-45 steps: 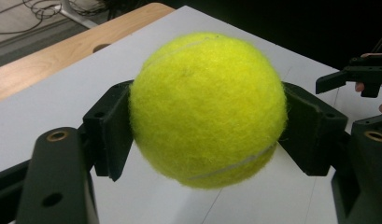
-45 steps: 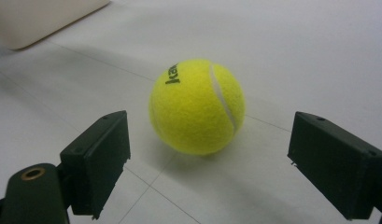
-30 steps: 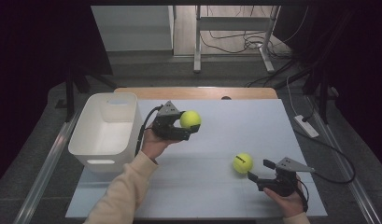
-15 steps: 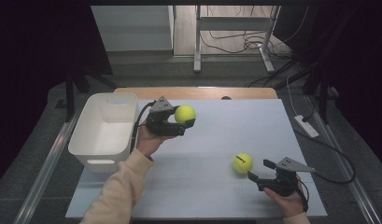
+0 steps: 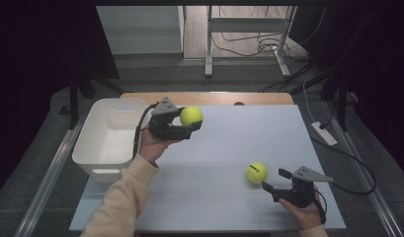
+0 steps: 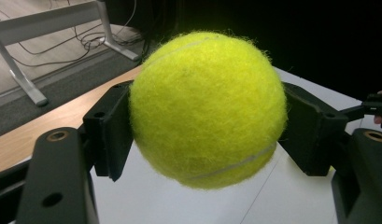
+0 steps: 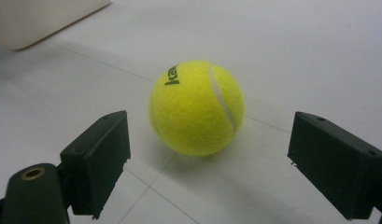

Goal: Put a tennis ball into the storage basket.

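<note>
yellow-green tennis balls – one black-lettered, white bin, pale blue table

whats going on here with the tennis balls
A person works with two hand-held tongs. The left tongs are shut on a tennis ball, held above the table beside the white bin. The right tongs are open, pointed at a second tennis ball that sits on the table just ahead of them, untouched.

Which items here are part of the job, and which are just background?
In use: yellow felt tennis ball held in left gripper; second yellow tennis ball on the table before open right gripper; white plastic bin.
Background: white power strip, floor cables.
</note>
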